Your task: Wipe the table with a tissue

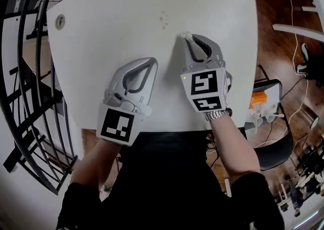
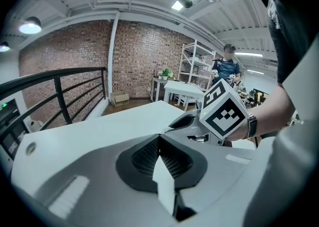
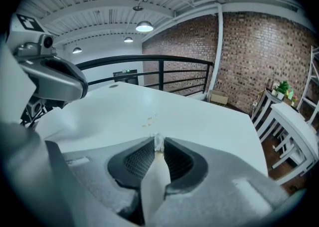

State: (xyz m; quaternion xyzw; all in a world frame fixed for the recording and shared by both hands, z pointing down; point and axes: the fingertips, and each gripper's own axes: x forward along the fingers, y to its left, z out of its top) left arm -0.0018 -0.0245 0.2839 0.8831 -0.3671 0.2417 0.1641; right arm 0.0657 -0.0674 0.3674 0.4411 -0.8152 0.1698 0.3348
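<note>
Our right tongs [image 1: 189, 40] are closed on a small crumpled white tissue [image 1: 184, 36], low over the white desk [image 1: 101, 32]. Our left tongs [image 1: 153, 62] are closed and empty. We judge wiping is just starting; next, sweep the tissue farther over the faint brown spots [image 1: 163, 19].

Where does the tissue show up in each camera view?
Head view: tissue at the right gripper's tip, upper centre.
Left gripper view: cannot be made out.
Right gripper view: bottom centre, pinched between the jaws.
Shared landmark: the black railing.
</note>
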